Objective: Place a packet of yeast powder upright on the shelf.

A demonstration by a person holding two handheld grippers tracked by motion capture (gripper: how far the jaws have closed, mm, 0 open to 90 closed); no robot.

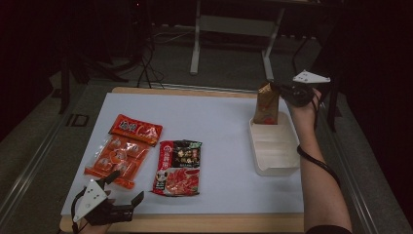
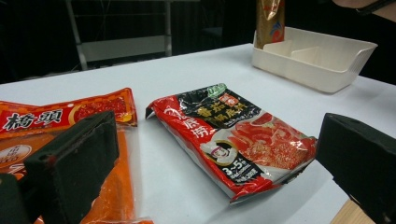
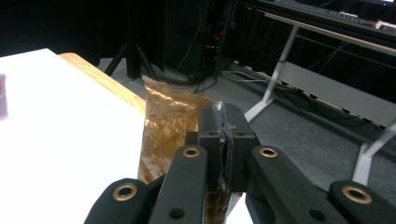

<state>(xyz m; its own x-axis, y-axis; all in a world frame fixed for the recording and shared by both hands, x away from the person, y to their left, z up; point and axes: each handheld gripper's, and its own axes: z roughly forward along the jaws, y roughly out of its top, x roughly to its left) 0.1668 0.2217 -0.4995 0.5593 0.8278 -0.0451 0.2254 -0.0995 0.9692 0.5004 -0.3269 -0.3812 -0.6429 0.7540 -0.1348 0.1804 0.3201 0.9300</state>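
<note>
My right gripper [image 1: 278,91] is shut on the top edge of a brown and gold packet [image 1: 266,105], which stands upright in the far compartment of a white divided tray [image 1: 274,167]. In the right gripper view the jaws pinch the packet's crinkled foil [image 3: 168,121], with the gripper [image 3: 223,140] closed tight. My left gripper [image 1: 124,187] rests open near the table's front left corner, nothing between its jaws. Ahead of the left gripper [image 2: 210,163] lie a red and black noodle packet [image 2: 233,135] and an orange snack bag [image 2: 70,116].
The noodle packet [image 1: 178,167] and the orange snack bag [image 1: 122,148] lie flat on the white table top [image 1: 219,122]. The tray's near compartments hold nothing. Beyond the table's far edge stand metal desk legs [image 1: 196,44] and cables on a grey floor.
</note>
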